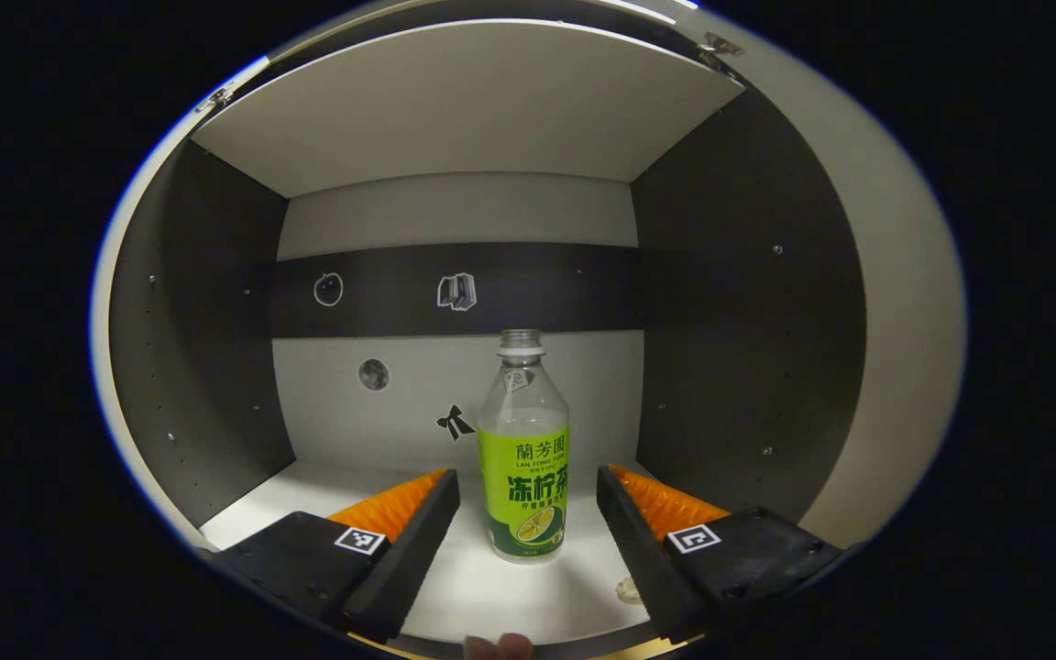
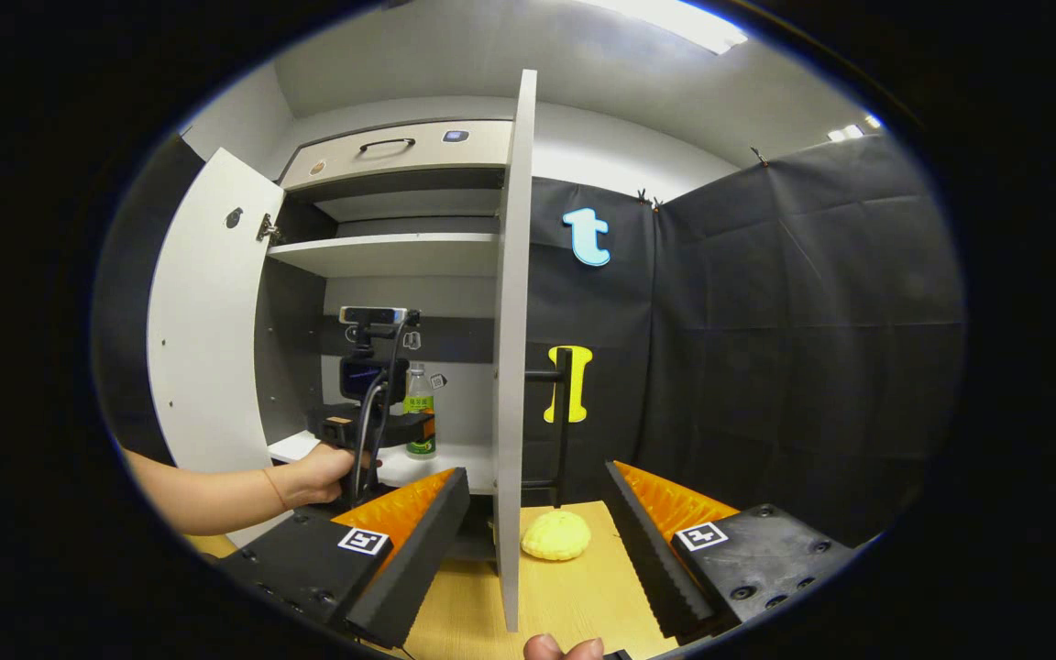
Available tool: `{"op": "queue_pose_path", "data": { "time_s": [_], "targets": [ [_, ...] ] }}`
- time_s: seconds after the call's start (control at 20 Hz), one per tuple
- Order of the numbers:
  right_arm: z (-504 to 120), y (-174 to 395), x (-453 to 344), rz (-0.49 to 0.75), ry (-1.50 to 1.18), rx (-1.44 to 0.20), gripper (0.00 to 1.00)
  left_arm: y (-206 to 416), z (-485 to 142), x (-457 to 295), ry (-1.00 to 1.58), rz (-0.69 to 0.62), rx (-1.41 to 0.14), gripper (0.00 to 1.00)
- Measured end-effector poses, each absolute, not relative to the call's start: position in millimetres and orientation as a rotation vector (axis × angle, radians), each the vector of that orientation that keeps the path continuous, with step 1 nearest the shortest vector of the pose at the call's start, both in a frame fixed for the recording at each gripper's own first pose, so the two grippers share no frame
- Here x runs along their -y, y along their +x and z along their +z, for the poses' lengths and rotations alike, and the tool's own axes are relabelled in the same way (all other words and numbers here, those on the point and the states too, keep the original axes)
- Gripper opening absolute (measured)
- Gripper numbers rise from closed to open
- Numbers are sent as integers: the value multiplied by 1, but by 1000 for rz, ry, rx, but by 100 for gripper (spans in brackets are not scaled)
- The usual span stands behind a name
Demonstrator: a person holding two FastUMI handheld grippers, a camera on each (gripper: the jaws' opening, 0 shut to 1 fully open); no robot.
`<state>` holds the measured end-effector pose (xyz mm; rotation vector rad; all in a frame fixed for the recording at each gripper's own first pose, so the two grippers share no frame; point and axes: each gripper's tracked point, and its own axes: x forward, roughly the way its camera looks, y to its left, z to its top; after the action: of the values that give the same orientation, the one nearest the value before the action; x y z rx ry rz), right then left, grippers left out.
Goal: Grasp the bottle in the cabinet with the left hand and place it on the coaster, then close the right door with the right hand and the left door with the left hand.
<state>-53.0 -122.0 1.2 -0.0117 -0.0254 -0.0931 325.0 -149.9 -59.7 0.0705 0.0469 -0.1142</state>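
Left gripper view: the left gripper [image 1: 528, 500] is spread wide, with the green tea bottle [image 1: 525, 458] standing between its fingers on the cabinet shelf [image 1: 491, 596], not pinched yet. This looks like the grabbing step. Next it should squeeze and lift. The right gripper [image 2: 537, 504] waits, spread, near the right door [image 2: 511, 367].

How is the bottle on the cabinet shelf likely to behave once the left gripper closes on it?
The bottle looks clear, empty and capless, so probably light. It is tall and narrow, so a nudge from one finger could tip it. Thin plastic walls may flex under pressure; the label band looks like the firmest grip. The left gripper is open, straddling it.
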Motion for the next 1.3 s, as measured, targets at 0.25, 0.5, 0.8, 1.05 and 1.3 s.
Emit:
{"op": "queue_pose_path", "data": {
  "time_s": [0.25,0.5,0.8,1.05,1.3],
  "targets": [
    [-7,-51,138,-97,-19,9,98,359,-66,158,104,-91,-37,96],
    [-9,-52,152,-117,-14,6,98,376,-71,160,111,-65,-37,95],
    [-10,-54,154,-144,-15,7,98,373,-70,157,74,-106,-40,80],
    [-7,-58,140,-131,-1,17,98,329,-50,143,69,-131,0,79],
    [-5,-58,120,-111,11,35,98,263,-31,121,74,-173,43,79]
  ]
}}
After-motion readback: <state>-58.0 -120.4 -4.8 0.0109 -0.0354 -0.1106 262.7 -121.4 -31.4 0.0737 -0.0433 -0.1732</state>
